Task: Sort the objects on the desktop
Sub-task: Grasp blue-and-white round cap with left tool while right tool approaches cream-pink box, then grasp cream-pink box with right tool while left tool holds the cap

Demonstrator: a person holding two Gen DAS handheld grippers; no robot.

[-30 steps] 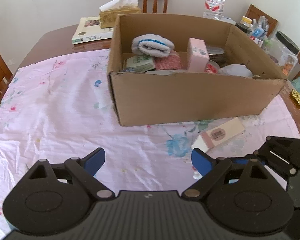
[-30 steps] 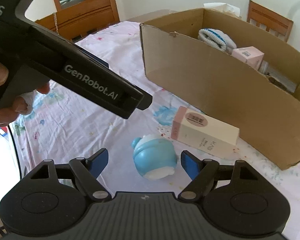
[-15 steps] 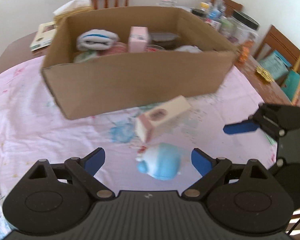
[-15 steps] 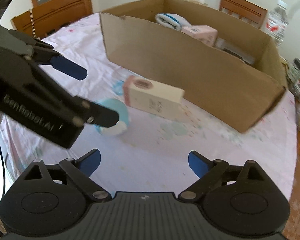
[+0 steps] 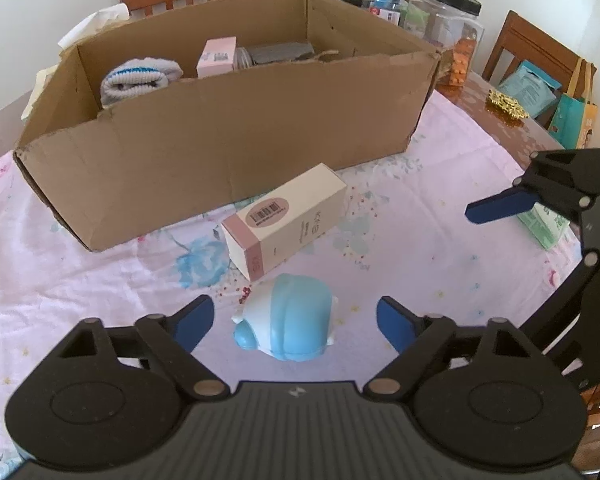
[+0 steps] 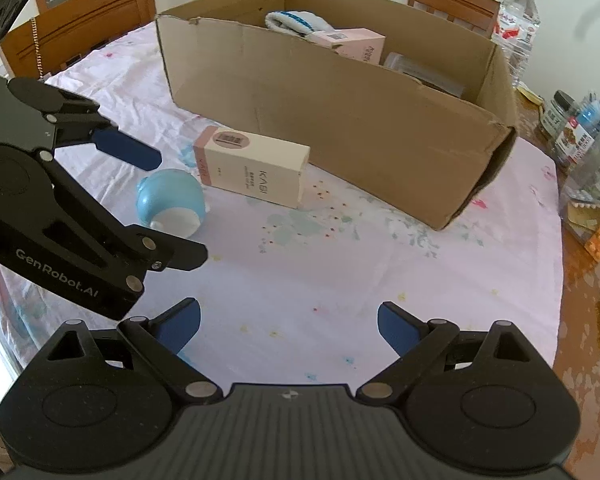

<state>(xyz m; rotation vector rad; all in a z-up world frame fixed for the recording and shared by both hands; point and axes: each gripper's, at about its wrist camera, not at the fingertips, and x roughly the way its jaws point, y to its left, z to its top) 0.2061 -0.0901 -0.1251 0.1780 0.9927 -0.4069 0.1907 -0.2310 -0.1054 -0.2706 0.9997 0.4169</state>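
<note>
A blue and white rounded toy [image 5: 288, 326] lies on the pink flowered cloth, between the fingers of my open left gripper [image 5: 294, 320], not gripped. In the right wrist view the toy [image 6: 172, 202] sits beside the left gripper's fingers [image 6: 124, 150]. A cream and pink carton [image 5: 286, 220] [image 6: 254, 168] lies just behind it, in front of the open cardboard box [image 5: 228, 132] [image 6: 340, 120]. The box holds a rolled sock [image 5: 140, 78], a pink carton [image 5: 216, 56] and more. My right gripper [image 6: 288, 326] hangs open over bare cloth, its blue finger [image 5: 500, 208] showing at the right.
Jars, bottles and packets [image 5: 440, 16] crowd the table's far right behind the box. A water bottle [image 6: 518, 28] stands beside the box. A gold trinket [image 5: 506, 106] lies on bare wood. Wooden chairs [image 5: 536, 52] ring the table. Bare cloth [image 6: 340, 280] spreads right of the toy.
My left gripper has swung right and forward until the blue toy sits between its open fingers. My right gripper has drawn back to the right, away from the toy. Both stay open.
</note>
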